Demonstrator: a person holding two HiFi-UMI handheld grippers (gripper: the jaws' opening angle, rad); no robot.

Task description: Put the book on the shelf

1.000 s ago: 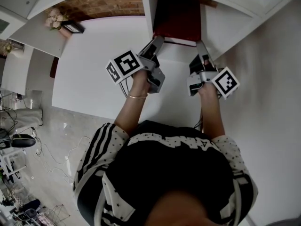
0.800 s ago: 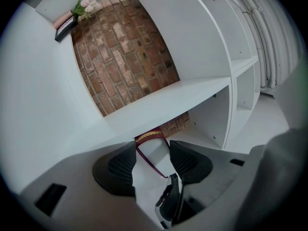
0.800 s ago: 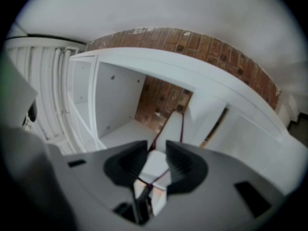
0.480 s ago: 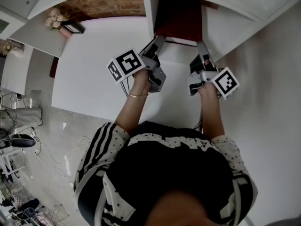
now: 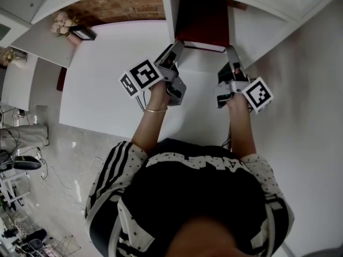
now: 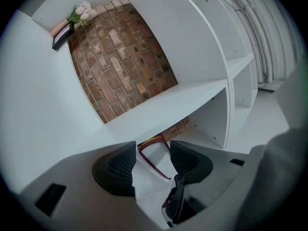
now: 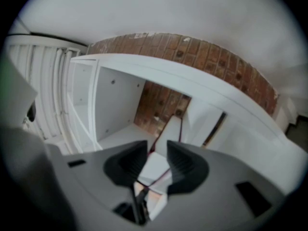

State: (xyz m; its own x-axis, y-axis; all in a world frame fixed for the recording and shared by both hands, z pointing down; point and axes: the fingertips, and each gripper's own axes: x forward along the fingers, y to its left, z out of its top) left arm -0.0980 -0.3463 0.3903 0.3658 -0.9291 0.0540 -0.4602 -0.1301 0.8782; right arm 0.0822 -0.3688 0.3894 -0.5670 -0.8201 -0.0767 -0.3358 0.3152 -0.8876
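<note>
Maroon book (image 5: 202,20) inside white shelf (image 5: 257,25)

A bare brick wall (image 5: 123,4) runs across at eleven o'clock behind a broad white counter (image 5: 102,79). A white shelf unit (image 5: 257,28) with open compartments stands against it at one o'clock, with pale pipes (image 6: 262,37) running alongside. At ten o'clock, in the counter's far corner, a bunch of pale flowers (image 5: 62,20) sits just beside a dark picture frame (image 5: 83,32). A plain white wall (image 5: 316,122) fills three o'clock, the pale glossy floor (image 5: 69,138) at eight o'clock carries loose cables (image 5: 59,178), and the light is soft and even.
</note>
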